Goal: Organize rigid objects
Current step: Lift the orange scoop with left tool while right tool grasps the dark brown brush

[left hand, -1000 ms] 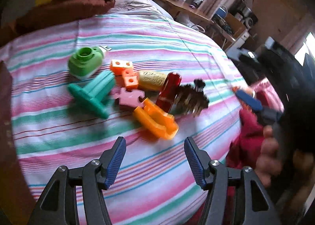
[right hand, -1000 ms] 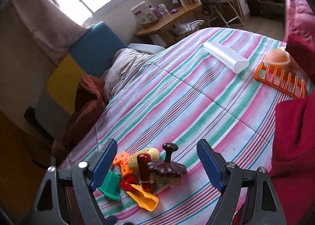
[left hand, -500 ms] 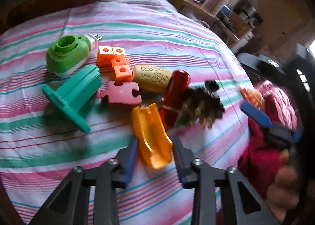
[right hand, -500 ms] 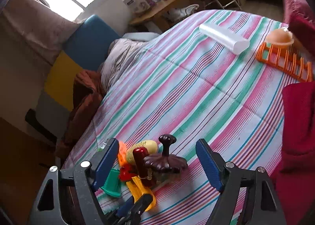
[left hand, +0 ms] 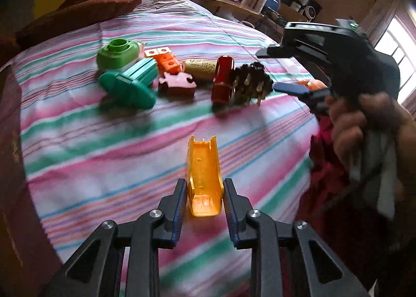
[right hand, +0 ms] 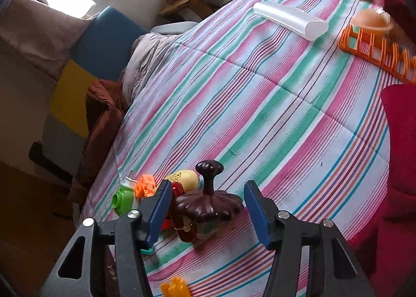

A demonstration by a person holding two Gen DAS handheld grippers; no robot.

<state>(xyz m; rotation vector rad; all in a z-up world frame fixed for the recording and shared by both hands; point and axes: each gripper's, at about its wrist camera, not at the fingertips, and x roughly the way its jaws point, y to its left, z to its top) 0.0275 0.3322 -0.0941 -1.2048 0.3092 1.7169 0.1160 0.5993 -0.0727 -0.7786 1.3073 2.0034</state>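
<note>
Your left claw (left hand: 204, 199) grips the scoop (left hand: 204, 177) over bare bedspread (left hand: 104, 146) low-centre; only your right view shows the closing right claw (right hand: 208, 208) straddling the brown toy (right hand: 208, 203), untouched.

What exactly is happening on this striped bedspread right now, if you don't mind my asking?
A person is sorting toys on the bed with a handheld gripper in each hand. The left gripper has its jaws shut on a yellow plastic scoop, held apart from the toy pile. The right gripper is over the pile, its jaws closing around a dark brown knobbed toy without pressing on it yet. A white case and an orange rack sit farther off.
</note>
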